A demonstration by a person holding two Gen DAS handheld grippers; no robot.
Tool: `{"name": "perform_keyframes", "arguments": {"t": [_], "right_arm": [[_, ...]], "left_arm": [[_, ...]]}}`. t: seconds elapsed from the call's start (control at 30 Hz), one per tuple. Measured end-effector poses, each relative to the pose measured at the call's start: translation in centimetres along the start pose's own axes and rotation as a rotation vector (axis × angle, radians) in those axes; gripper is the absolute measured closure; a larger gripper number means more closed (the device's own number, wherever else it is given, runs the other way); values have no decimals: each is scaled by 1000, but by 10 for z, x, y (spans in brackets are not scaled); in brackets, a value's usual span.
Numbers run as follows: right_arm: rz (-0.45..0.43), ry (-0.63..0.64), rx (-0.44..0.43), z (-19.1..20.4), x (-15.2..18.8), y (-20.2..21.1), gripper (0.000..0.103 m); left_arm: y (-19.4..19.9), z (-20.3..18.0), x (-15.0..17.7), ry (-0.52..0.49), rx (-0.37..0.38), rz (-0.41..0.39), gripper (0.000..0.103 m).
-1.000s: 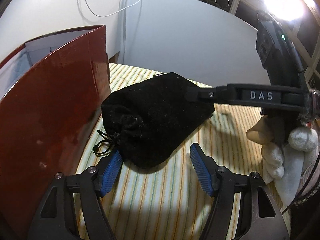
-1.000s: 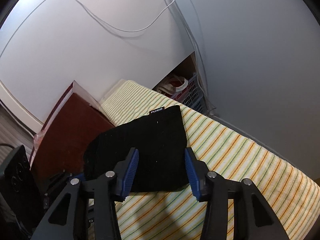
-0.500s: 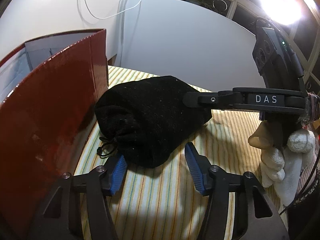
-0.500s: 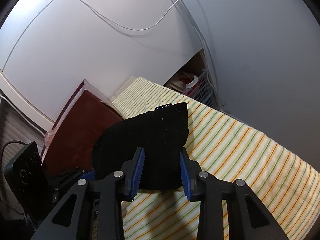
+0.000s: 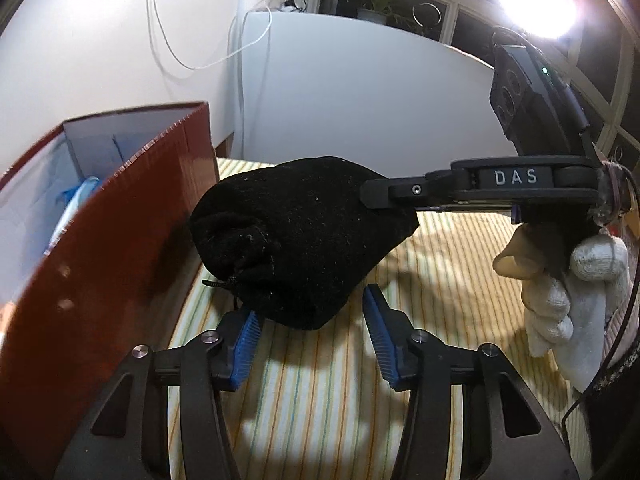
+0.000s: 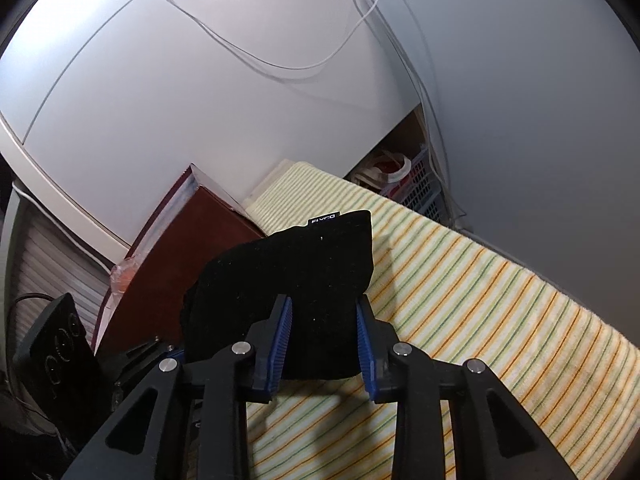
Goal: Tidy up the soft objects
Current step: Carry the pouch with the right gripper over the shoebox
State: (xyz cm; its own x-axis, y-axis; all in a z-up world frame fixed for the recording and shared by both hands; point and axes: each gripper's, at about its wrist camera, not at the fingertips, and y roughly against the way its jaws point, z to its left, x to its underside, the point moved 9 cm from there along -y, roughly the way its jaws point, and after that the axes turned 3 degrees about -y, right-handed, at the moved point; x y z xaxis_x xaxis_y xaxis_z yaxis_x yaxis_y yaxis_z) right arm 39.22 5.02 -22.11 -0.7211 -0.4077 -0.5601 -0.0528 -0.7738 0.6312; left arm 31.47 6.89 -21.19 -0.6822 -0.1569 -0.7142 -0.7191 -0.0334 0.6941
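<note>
A black drawstring pouch (image 5: 304, 240) hangs lifted above the striped cloth (image 5: 440, 264), right beside the red box (image 5: 96, 264). My right gripper (image 6: 323, 342) is shut on the pouch's (image 6: 288, 276) near end and holds it up; in the left wrist view it reaches in from the right (image 5: 404, 194). My left gripper (image 5: 310, 338) is open just below and in front of the pouch's tied mouth, with the pouch's lower edge over the gap between the blue pads (image 5: 378, 332).
The red box is open at the top, with a white lining and a blue item (image 5: 74, 200) inside. The striped cloth (image 6: 480, 304) covers the surface. A basket (image 6: 412, 184) stands behind the far edge. White walls and hanging cables lie beyond.
My right gripper closed on the pouch and lifted it off the cloth. The pouch has risen and shifted toward the red box. My left gripper narrowed a little and stays open beneath it.
</note>
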Motion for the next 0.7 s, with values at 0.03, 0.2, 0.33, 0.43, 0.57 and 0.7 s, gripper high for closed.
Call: {"name": "perform_keyframes", "arguments": {"t": [0.03, 0.2, 0.33, 0.43, 0.57, 0.7], "right_arm": [[-5, 5, 1, 2, 0, 3, 75], [-35, 28, 15, 12, 0, 21, 75], [-57, 45, 35, 23, -2, 35, 75], [-76, 57, 41, 34, -3, 49, 75], [-99, 84, 46, 56, -8, 61, 75], [-120, 116, 47, 84, -14, 71, 75]], "left_arm": [[3, 0, -1, 2, 1, -6, 55], [18, -4, -6, -10, 6, -33, 55], [30, -8, -12, -11, 21, -53, 55], [44, -9, -21, -11, 29, -75, 55], [72, -7, -28, -14, 35, -109, 55], [105, 4, -36, -3, 40, -142, 55]]}}
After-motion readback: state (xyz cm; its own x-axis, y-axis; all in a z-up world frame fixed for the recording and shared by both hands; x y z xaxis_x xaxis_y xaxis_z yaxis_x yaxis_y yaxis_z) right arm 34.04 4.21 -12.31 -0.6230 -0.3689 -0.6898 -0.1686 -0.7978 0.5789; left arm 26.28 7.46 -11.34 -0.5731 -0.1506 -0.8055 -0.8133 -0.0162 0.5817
